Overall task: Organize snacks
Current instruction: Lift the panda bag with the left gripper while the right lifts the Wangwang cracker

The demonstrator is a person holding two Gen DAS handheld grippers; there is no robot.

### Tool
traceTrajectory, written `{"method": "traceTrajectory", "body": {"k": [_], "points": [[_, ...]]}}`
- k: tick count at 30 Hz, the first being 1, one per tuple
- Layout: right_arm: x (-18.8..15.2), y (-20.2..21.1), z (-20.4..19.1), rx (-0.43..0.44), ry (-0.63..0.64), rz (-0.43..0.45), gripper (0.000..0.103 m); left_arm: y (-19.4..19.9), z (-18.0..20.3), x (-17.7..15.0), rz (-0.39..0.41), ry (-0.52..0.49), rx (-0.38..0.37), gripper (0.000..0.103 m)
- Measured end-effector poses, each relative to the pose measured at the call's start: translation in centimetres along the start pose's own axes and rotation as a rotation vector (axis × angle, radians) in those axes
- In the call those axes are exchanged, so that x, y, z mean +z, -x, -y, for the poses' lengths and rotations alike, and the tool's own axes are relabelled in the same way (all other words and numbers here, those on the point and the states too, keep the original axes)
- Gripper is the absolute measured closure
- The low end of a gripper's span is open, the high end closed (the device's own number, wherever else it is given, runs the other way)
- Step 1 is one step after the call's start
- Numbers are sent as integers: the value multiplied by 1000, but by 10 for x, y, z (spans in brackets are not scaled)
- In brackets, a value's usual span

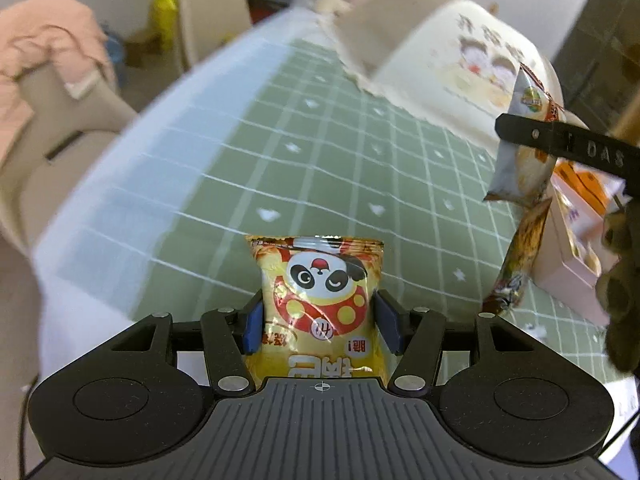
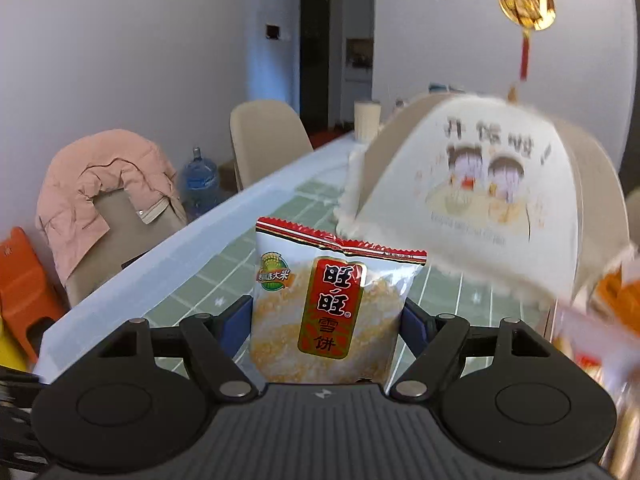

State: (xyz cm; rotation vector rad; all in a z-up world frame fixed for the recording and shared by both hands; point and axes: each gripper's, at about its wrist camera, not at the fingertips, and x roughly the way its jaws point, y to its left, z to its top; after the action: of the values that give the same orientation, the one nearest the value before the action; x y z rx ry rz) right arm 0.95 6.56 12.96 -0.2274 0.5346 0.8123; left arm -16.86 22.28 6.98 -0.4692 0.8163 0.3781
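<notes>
My left gripper [image 1: 318, 326] pinching yellow panda snack bag [image 1: 320, 296], bag upright between pads above bench [image 1: 320, 152]. My right gripper [image 2: 326, 328] clamped on rice cracker pack [image 2: 326, 304].

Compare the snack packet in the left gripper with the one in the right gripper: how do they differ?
The panda packet is yellow and foil-shiny; the rice cracker packet is white with a red label. The panda packet's print faces the camera upside down; the rice cracker packet reads upright. Both sit clamped between blue-padded fingers.
</notes>
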Motion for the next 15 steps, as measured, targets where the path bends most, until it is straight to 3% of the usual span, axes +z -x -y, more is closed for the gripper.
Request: {"method": "traceTrajectory", "body": {"k": [4,7,13,15], "points": [[26,-6,5,90,-84,-11,27,22,-22,6,74,-7,73,41],[30,-5,-1,109,-84,-15,27,27,-54,17,112,20,157,41],[-10,8,-12,138,-7,-93,27,44,-112,13,107,193,264,41],[-32,15,-5,142,-7,-137,27,53,-112,2,94,213,247,41]]}}
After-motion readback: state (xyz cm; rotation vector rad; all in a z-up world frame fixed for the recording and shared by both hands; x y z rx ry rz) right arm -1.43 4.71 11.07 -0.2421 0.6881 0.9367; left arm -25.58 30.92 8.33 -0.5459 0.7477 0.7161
